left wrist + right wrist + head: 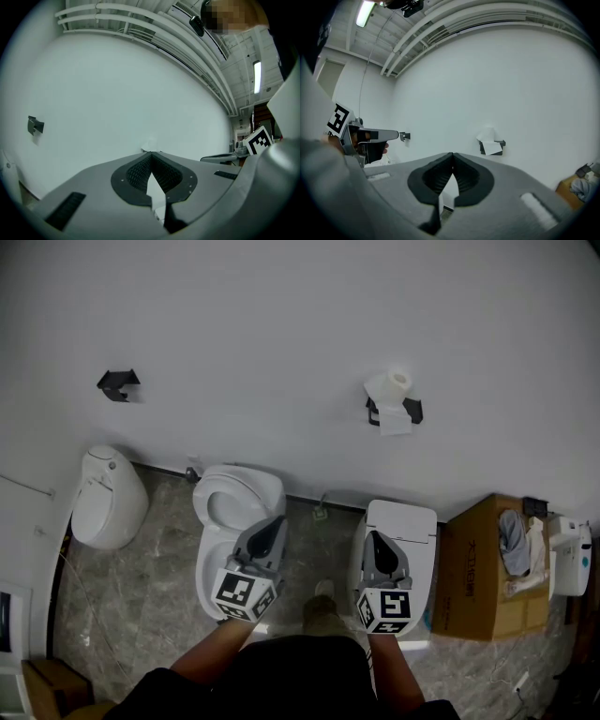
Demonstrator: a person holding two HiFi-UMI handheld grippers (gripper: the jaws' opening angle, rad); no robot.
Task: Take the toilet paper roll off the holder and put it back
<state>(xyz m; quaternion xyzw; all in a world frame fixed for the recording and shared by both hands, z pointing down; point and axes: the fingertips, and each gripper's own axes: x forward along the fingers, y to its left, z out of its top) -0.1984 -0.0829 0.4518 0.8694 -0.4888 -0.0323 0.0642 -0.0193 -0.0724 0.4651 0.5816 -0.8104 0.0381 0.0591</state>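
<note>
A white toilet paper roll (394,385) sits on a black wall holder (411,411), with a loose sheet hanging down. In the right gripper view the roll (487,135) and holder (502,143) are ahead on the wall, a little right of my right gripper (452,153), well out of reach. That gripper (373,535) is shut and holds nothing. My left gripper (277,520) is also shut and empty. In the left gripper view, the roll (149,144) just peeks over the closed tips of the left gripper (151,152). Both grippers point level at the wall.
A second black holder (117,383), empty, is on the wall at the left. Below stand a white toilet with its lid up (239,493), a closed white toilet (401,521), a white bin-like unit (108,498) and a cardboard box (483,568) with cloth in it.
</note>
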